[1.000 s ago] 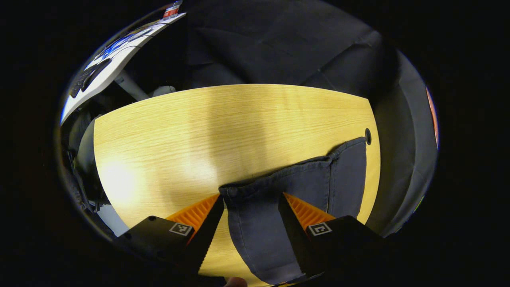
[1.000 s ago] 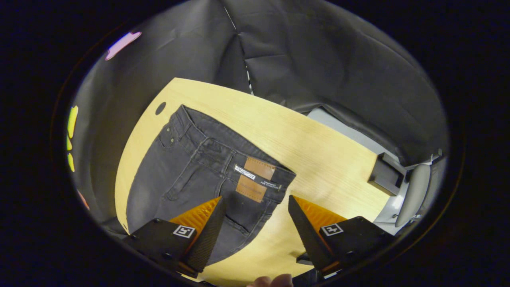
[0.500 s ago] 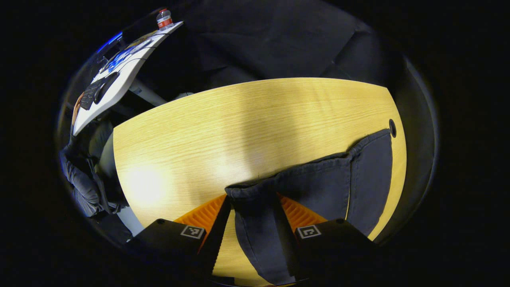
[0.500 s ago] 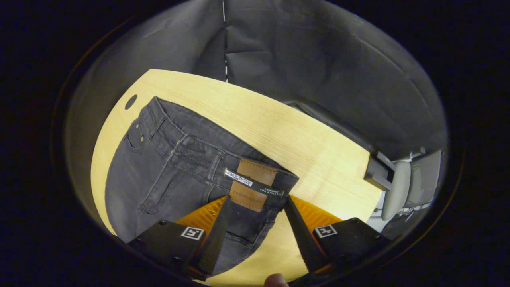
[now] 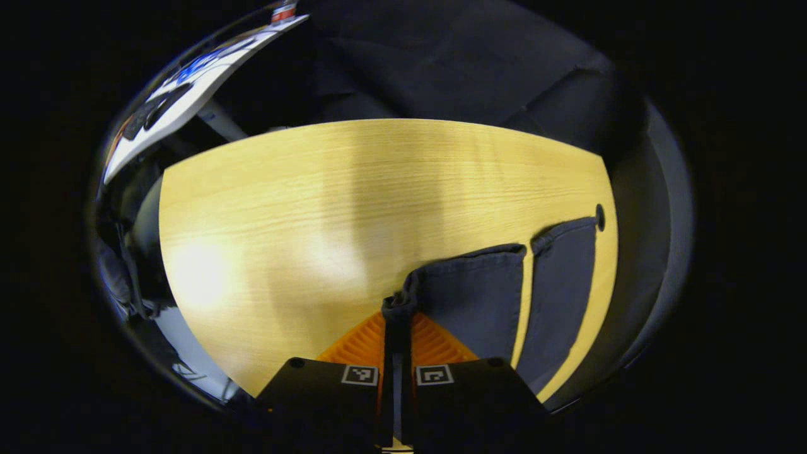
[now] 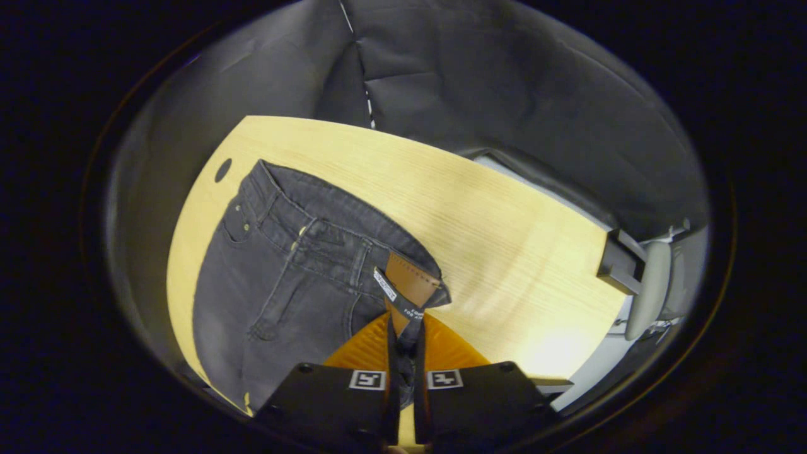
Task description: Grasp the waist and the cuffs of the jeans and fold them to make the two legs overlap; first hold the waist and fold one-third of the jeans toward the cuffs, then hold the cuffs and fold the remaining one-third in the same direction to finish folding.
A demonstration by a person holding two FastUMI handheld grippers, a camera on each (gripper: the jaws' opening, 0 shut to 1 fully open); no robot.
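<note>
Dark denim jeans (image 6: 284, 271), spread flat near wooden table (image 5: 302, 208) edge by cable hole (image 6: 222, 170). Left gripper (image 5: 397, 315) clenched on near cuff (image 5: 403, 302); right gripper (image 6: 403, 315) clenched on waist (image 6: 353, 246) at leather patch (image 6: 410, 287). Best lifted together, level, carrying near leg squarely over far leg (image 5: 561, 277).

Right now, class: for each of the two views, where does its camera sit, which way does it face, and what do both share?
Left gripper view: rides on the left claw, facing along the table at the jeans' cuffs; its fingers pinch one cuff.
Right gripper view: rides on the right claw, facing the waist; its fingers pinch the waistband by the leather patch.
Shared: the same jeans, wooden table and its dark hole.
</note>
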